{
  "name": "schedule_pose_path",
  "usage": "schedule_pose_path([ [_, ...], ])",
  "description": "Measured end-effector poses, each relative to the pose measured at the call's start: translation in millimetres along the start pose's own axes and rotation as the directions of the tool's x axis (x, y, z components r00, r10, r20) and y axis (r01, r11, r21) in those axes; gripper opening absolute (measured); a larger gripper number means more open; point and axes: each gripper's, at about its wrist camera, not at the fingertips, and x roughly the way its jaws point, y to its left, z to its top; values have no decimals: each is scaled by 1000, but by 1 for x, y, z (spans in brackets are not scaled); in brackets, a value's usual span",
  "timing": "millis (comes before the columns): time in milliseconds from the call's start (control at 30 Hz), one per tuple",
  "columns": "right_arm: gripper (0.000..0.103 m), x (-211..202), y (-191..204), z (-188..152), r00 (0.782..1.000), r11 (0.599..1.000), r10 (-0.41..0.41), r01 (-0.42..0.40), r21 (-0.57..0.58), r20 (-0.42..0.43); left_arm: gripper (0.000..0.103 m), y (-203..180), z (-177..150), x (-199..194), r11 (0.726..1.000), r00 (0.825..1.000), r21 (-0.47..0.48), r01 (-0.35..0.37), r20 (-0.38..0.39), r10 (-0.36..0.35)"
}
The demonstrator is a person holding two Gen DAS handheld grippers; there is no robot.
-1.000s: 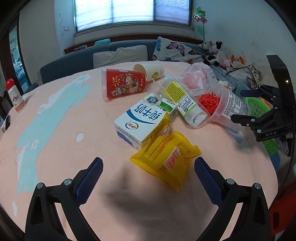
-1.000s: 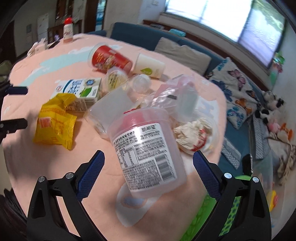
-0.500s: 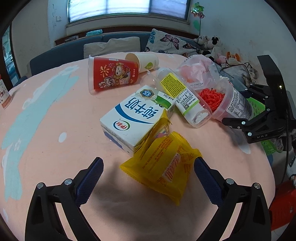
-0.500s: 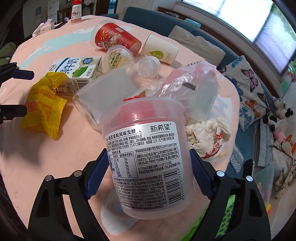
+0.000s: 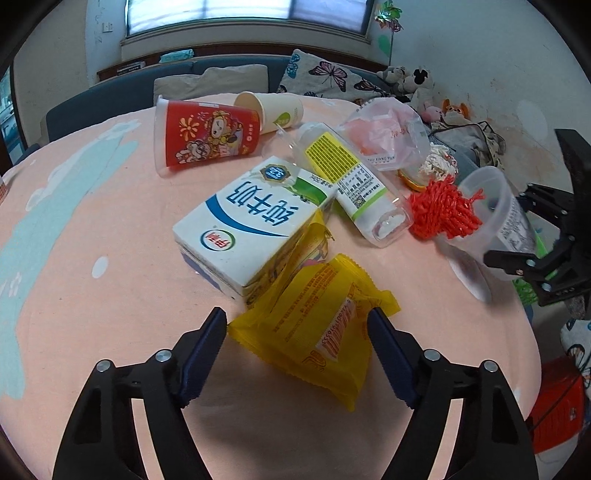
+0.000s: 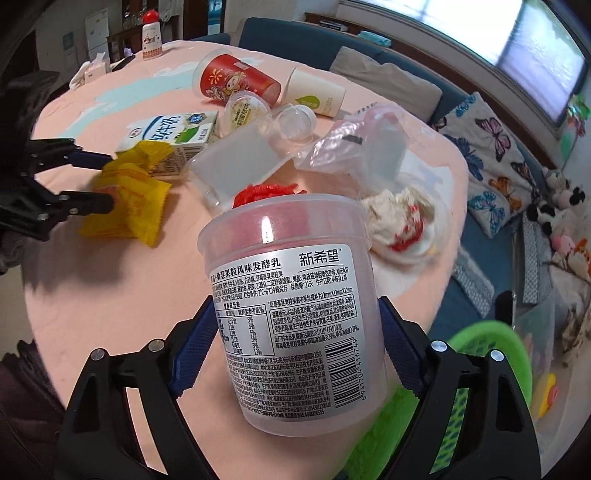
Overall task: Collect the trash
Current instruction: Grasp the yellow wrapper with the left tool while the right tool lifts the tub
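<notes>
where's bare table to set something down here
Free: the pink tablecloth left of the milk carton and red cup, and the near strip by the yellow wrapper. Crowded: from the carton right to the plastic bag and yogurt tub.

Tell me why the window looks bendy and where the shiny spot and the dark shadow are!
Left wrist view: the fisheye lens curves the window and darkens the corners; the left gripper, closing around the yellow wrapper, throws a soft shadow on the pink tablecloth. Right wrist view: a small white glare sits on the yogurt tub, and the window there is washed out.
</notes>
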Motion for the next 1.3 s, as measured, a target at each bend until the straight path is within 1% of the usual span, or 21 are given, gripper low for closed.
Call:
schedule_pose_path([
  [200,83,-17,8,-15,1000,1000,-17,17,3,1,63,-5,-2,6,1000,1000,5,27,-15,-27],
  [233,83,-19,8,-18,1000,1000,-20,20,6,2,59,-6,-2,6,999,999,8,34,-16,-34],
  [300,83,-24,10,-23,1000,1000,-18,18,18,6,56,-7,-3,6,999,999,13,42,-18,-42],
  [367,83,-27,11,-27,1000,999,-21,21,27,10,50,-10,-4,5,998,998,21,53,-16,-52],
  [400,83,-29,12,-30,1000,999,-23,22,33,12,48,-11,-5,4,998,998,23,57,-16,-56],
  [500,83,-37,14,-36,999,998,-27,26,53,24,40,-14,-7,-1,997,997,32,72,-11,-71],
  [533,83,-41,15,-38,999,998,-31,29,55,28,34,-16,-7,-3,997,997,38,73,-9,-72],
  [567,83,-44,16,-40,999,998,-35,34,54,31,32,-17,-8,-5,996,997,39,75,-7,-75],
  [633,83,-50,18,-43,998,998,-49,47,53,37,29,-19,-8,-10,995,996,39,90,-1,-90],
  [667,83,-53,18,-44,998,998,-49,47,51,39,24,-20,-9,-13,994,995,42,97,4,-97],
  [733,83,-58,19,-47,998,998,-52,50,50,45,21,-22,-10,-17,993,994,47,107,9,-108],
  [800,83,-62,19,-50,997,997,-57,54,61,53,20,-24,-11,-18,994,995,55,94,15,-95],
  [967,83,-72,19,-60,995,993,-61,53,102,75,18,-25,-15,-23,994,995,45,103,15,-103],
  [1233,83,-90,6,-76,990,980,-55,29,198,129,17,-35,-13,-47,991,992,71,111,58,-115],
  [1300,83,-94,2,-80,988,974,-72,40,224,137,17,-40,-11,-51,990,990,79,116,66,-121],
])
